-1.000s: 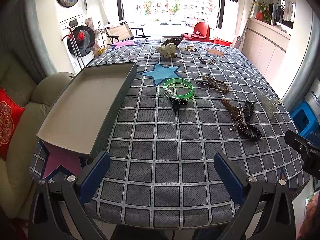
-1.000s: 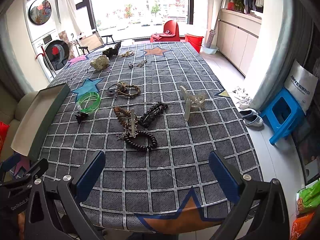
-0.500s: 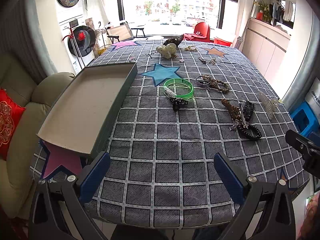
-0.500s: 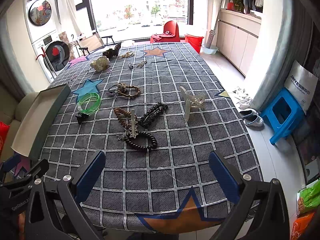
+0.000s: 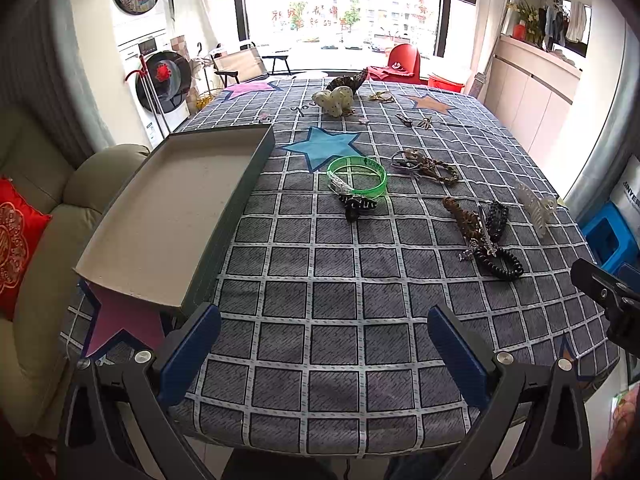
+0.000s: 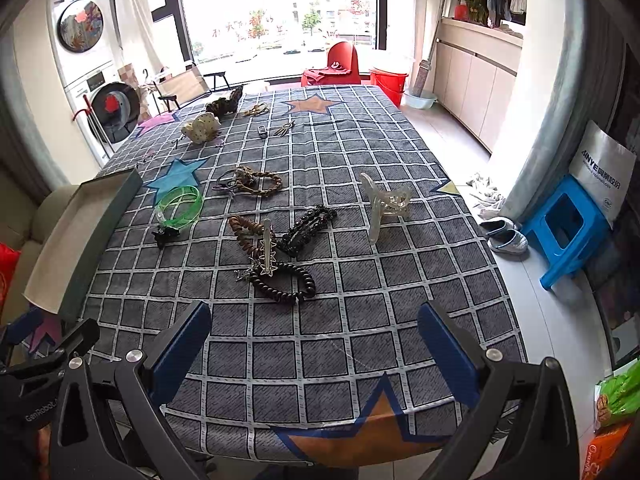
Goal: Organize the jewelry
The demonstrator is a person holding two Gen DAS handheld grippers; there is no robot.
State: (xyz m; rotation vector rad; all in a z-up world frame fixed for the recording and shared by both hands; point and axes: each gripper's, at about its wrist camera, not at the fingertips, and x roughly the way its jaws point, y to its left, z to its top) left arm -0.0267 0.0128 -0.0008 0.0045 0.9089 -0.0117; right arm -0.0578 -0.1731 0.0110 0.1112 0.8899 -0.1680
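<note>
We see both tongs spread wide and empty, hanging at the near edge of the tabletop (image 5: 320, 280), nothing picked yet. Left tongs (image 5: 324, 352) sit just beside the near corner of the box; right tongs (image 6: 316, 344) are short of the dark pile.

Risks, left to right:
- Box (image 5: 176, 216) lies at the left edge of the tabletop with its near corner over the edge, by our read. A nudge from the left tongs could tip it toward the sofa (image 5: 44, 216).
- Green bangle (image 5: 357, 176) touches a small black clip (image 5: 357, 207); a silvery piece rests on its rim. Grabbing one likely drags the other.
- Braided tangle (image 5: 426, 168): looped cords could snag and lift together.
- Dark pile: brown coil tie (image 6: 244, 232), star pin (image 6: 267, 254), beaded clip (image 6: 308, 226) and black spiral tie (image 6: 286, 282) overlap or touch. A pinch there may pull several, or drop one.
- Clear claw clip (image 6: 384, 204) looks slick and stands on edge; it may slip from the tongs.

Containers: the one box, open, and empty as far as we see. All jewelry lies loose on the tabletop, more small pieces at the far end, too small to tell.
</note>
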